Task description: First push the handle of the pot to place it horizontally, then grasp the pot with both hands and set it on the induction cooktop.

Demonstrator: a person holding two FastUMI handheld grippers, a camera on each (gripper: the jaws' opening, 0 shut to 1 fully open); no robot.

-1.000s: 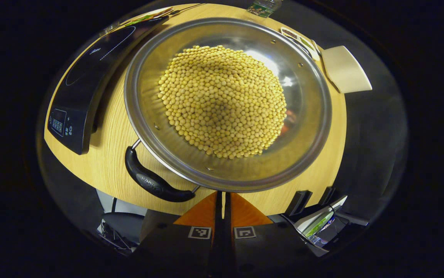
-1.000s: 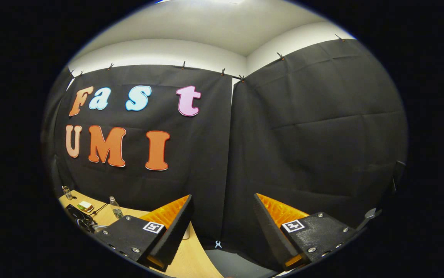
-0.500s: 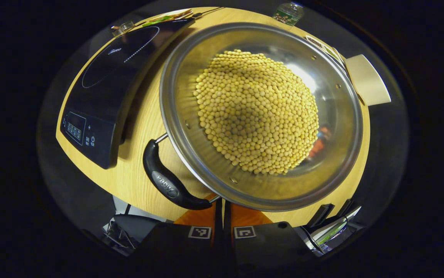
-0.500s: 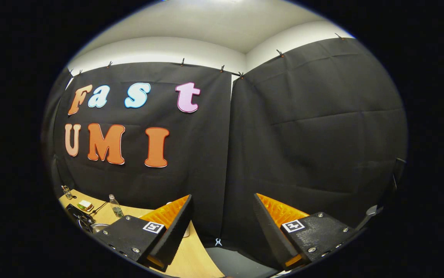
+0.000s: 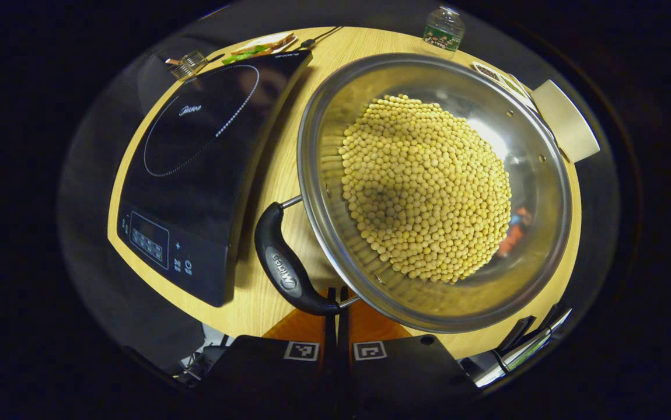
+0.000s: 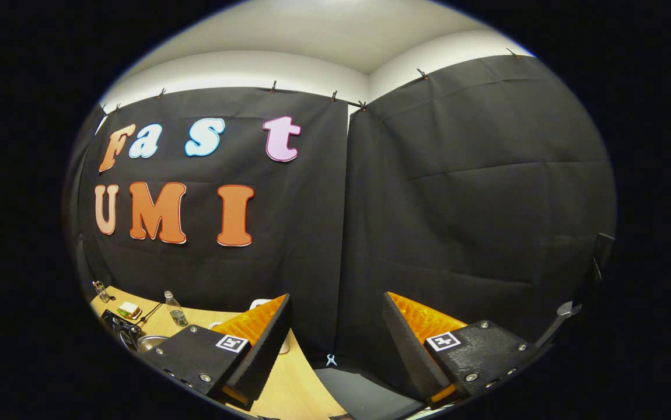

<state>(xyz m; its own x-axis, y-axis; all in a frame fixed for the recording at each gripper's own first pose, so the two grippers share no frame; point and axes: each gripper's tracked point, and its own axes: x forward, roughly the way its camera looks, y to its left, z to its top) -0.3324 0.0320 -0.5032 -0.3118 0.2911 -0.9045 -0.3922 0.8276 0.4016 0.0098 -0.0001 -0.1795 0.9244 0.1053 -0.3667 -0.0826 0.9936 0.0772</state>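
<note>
A wide steel pot (image 5: 537,192) heaped with yellow beans (image 5: 423,186) sits on the wooden table (image 5: 280,169) in the left gripper view. Its black handle (image 5: 283,271) curves along the pot's lower-left rim. My left gripper (image 5: 336,298) is shut, its joined tips against the near end of that handle. The black induction cooktop (image 5: 195,151) lies left of the pot, a narrow strip of table between them. My right gripper (image 6: 336,297) stands open with nothing between its fingers, raised and facing the booth wall.
At the table's far edge stand a water bottle (image 5: 443,26), a plate of food (image 5: 259,46) and a small glass (image 5: 187,61). A white block (image 5: 566,119) lies right of the pot. The right gripper view catches the table (image 6: 289,385) and a bottle (image 6: 176,312) low down.
The pot has turned, and its handle has swung from the lower left toward the cooktop side with my shut left gripper against it. The cooktop shows more fully. The right gripper has barely moved.
</note>
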